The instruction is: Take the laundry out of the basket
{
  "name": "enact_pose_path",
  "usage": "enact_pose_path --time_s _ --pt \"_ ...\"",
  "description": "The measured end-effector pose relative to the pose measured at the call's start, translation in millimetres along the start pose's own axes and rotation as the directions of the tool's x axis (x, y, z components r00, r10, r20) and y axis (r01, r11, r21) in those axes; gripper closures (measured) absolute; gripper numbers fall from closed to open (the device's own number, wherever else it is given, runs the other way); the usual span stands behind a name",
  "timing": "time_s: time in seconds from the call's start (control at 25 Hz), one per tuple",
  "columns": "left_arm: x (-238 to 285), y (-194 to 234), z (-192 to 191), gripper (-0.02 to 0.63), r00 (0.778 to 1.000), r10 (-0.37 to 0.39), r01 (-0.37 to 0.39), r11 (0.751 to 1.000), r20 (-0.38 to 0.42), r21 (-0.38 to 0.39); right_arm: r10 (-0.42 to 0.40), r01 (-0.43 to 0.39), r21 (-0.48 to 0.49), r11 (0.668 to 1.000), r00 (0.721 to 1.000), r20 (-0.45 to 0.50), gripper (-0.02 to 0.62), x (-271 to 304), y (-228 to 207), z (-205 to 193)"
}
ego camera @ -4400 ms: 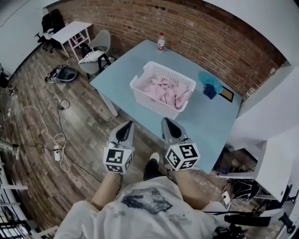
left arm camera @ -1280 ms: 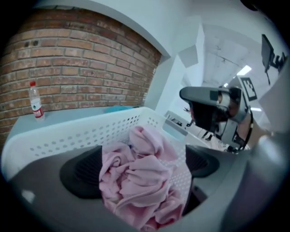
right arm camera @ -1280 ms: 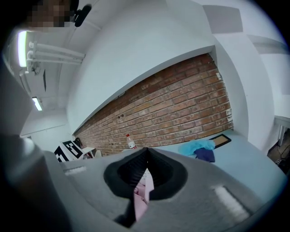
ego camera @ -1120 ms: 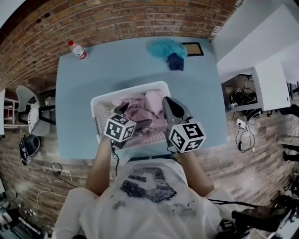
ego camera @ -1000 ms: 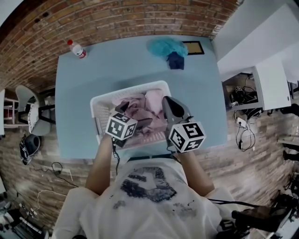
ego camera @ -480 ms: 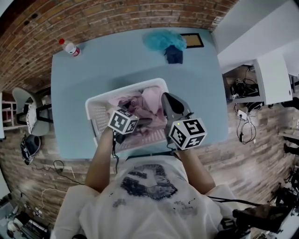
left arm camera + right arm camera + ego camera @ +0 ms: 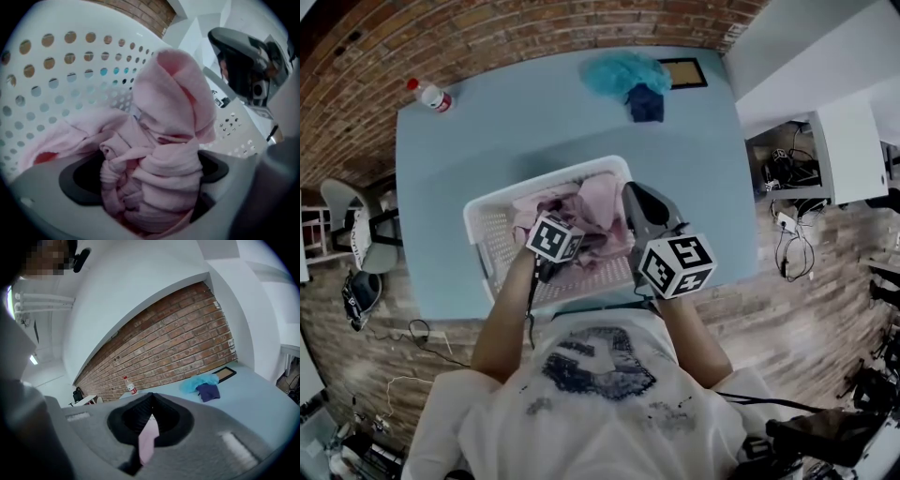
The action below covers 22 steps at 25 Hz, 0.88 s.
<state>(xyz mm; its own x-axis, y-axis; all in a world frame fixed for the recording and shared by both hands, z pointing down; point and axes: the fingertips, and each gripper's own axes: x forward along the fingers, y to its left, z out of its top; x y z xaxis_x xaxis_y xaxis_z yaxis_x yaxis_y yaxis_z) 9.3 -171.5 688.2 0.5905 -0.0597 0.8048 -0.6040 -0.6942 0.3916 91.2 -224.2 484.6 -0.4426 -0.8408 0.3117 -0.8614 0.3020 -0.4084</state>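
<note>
Left gripper [image 7: 150,187]: down inside the basket [image 7: 484,208]. My fingers are clamped on a thick, bunched wad of pink laundry [image 7: 168,108] that fills the whole gap between them.
Right gripper [image 7: 150,399]: raised beside the basket's right rim. Its fingers are pressed together, with a thin strip of pink caught between them.
Laundry: a crumpled pink pile in the right half of the basket. One fold stands tall above my left grip, and the rest trails off toward the perforated wall.
Basket: white and full of holes. It sits on the blue table [image 7: 450,159], near the front edge and close to my body.
Far side of table: a teal cloth [image 7: 619,67] touches a dark blue cloth [image 7: 645,103]. A bottle [image 7: 429,94] stands at the left corner. All are well apart from the basket.
Step, as I judge it: both grips are made, and the lift out comes next.
Risk, tangling: both grippers may hold the same knotted mass, so pulling them apart could tear one grip loose.
Risk, right grip: the strip is so thin that it could slip free under the cloth's weight.
Risk, basket: trailing cloth could snag the rim and drag the light basket toward the near edge.
Risk, partial lift: loose pieces under the wad may drop back in.
</note>
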Motion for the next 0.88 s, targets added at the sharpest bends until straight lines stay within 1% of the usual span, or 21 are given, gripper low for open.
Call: enact_pose_path --time_s 0.16,0.36,0.52,0.56,0.64,0.76,0.88 --pt "8.7 4.7 -1.2 0.021 0.999 0.027 -0.028 1.000 -0.033 -0.008 0.000 0.000 0.015 1.000 1.000 0.007 0.597 -3.7 -3.7 3.3" --pt "19.8 8.5 -0.9 0.021 0.997 0.062 -0.063 0.998 -0.056 -0.020 0.000 -0.001 0.035 0.999 1.000 0.025 0.597 -9.4 -9.3 10.4" --pt "21.0 13.4 -0.6 0.027 0.992 0.103 -0.106 0.994 -0.073 -0.029 -0.003 0.002 0.046 0.999 1.000 0.026 0.597 -11.6 -10.9 9.1" --pt "20.2 13.6 0.1 0.057 0.991 0.113 -0.115 0.993 -0.071 -0.034 -0.002 0.001 0.049 0.999 1.000 0.026 0.598 -12.6 -10.6 8.3" --pt "18.2 13.2 2.6 0.145 0.989 0.132 -0.135 0.990 -0.064 -0.037 -0.001 0.000 0.052 0.999 1.000 0.025 0.598 -14.9 -9.8 7.6" --pt "12.3 17.6 8.1 0.209 0.981 0.189 -0.190 0.982 -0.051 -0.005 -0.003 0.001 0.052 0.999 1.000 0.029 0.598 -18.7 -9.1 8.3" --pt "6.2 16.6 11.6 0.283 0.979 0.202 -0.202 0.979 -0.026 -0.021 -0.010 0.008 0.053 0.999 0.999 0.035 0.597 -23.2 -9.8 9.2"
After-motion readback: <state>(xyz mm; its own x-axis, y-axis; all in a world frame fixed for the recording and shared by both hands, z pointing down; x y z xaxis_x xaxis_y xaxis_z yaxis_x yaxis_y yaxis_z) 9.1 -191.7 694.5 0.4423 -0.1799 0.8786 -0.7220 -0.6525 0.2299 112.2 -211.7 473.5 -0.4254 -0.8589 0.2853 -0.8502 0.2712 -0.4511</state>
